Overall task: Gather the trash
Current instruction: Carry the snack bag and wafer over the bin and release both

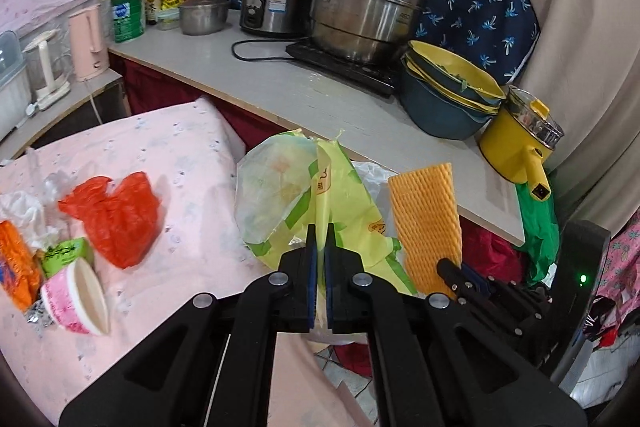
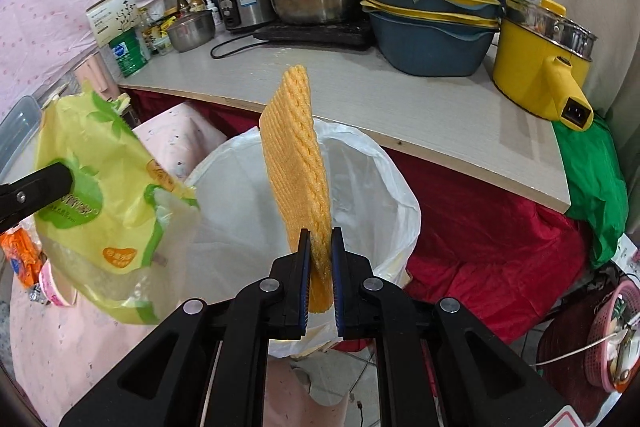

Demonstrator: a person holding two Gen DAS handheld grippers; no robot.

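My left gripper (image 1: pixel 320 233) is shut on a yellow-green plastic wrapper (image 1: pixel 304 187), held up beside the bin; the wrapper also shows in the right wrist view (image 2: pixel 104 195). My right gripper (image 2: pixel 320 239) is shut on an orange foam net sleeve (image 2: pixel 298 155), held upright over the white-lined trash bin (image 2: pixel 372 187). The sleeve also shows in the left wrist view (image 1: pixel 426 223). More trash lies on the pink tablecloth (image 1: pixel 180 167): a red plastic bag (image 1: pixel 112 215), a pink paper cup (image 1: pixel 78 297) on its side, an orange packet (image 1: pixel 16 263) and a small green wrapper (image 1: pixel 64 255).
A counter (image 2: pixel 400 99) behind the bin holds a big steel steamer pot (image 1: pixel 364 15), a rice cooker (image 1: pixel 272 1), stacked blue and yellow basins (image 2: pixel 432 27) and a yellow electric pot (image 2: pixel 540 55). A green bag (image 2: pixel 592 179) hangs at the counter's right end.
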